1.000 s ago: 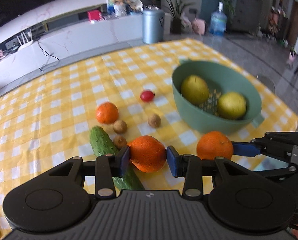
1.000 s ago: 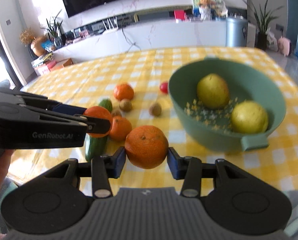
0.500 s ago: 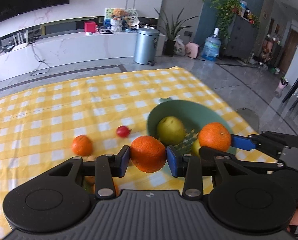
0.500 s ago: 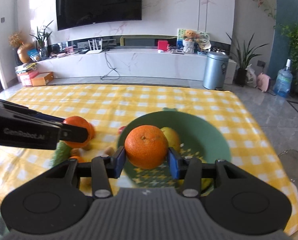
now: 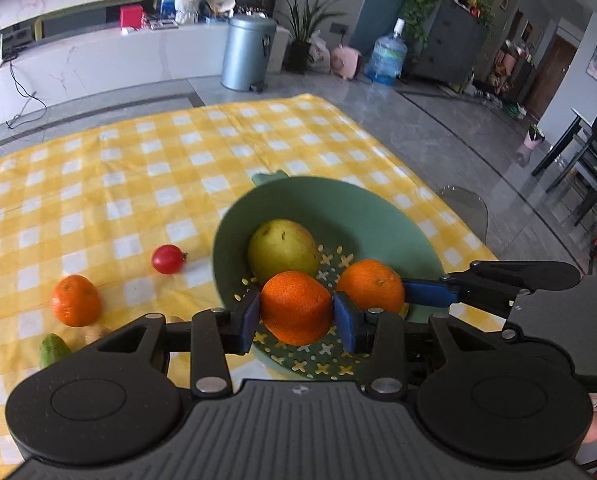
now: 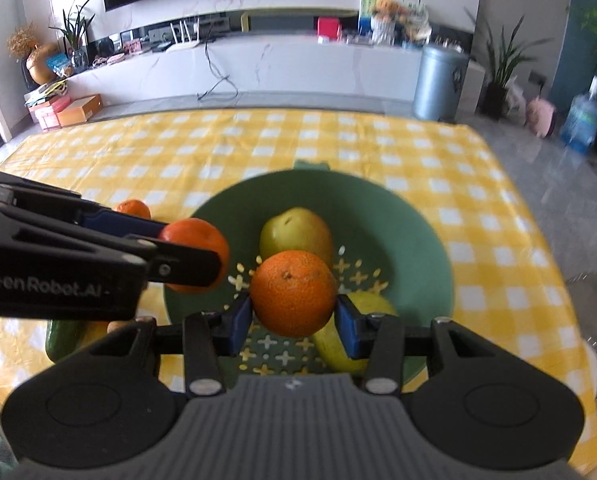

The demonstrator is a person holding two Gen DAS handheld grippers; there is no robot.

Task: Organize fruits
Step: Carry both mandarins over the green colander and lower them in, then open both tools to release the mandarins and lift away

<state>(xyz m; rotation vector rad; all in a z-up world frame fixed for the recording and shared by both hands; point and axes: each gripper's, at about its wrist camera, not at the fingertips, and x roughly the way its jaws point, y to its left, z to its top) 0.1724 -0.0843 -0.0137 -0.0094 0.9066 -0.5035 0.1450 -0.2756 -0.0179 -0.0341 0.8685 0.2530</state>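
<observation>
My left gripper (image 5: 296,318) is shut on an orange (image 5: 295,307) and holds it over the near left part of the green bowl (image 5: 362,212). My right gripper (image 6: 292,318) is shut on another orange (image 6: 293,293) over the same bowl (image 6: 418,240). Each gripper also shows in the other's view, the right one (image 5: 402,293) and the left one (image 6: 190,256). A yellow pear (image 5: 282,250) lies in the bowl, and a second pear (image 6: 350,344) lies under my right gripper. On the yellow checked cloth lie an orange (image 5: 75,300), a cherry tomato (image 5: 167,259) and a cucumber (image 5: 52,349).
The table's right edge (image 5: 450,200) runs close behind the bowl, with grey floor beyond. A small brown fruit (image 5: 92,334) lies next to the cucumber. A white counter and a metal bin (image 5: 246,52) stand far behind the table.
Both grippers have lifted their oranges off the cloth and carried them to the right, over the bowl. Both cameras now tilt down into the bowl.
</observation>
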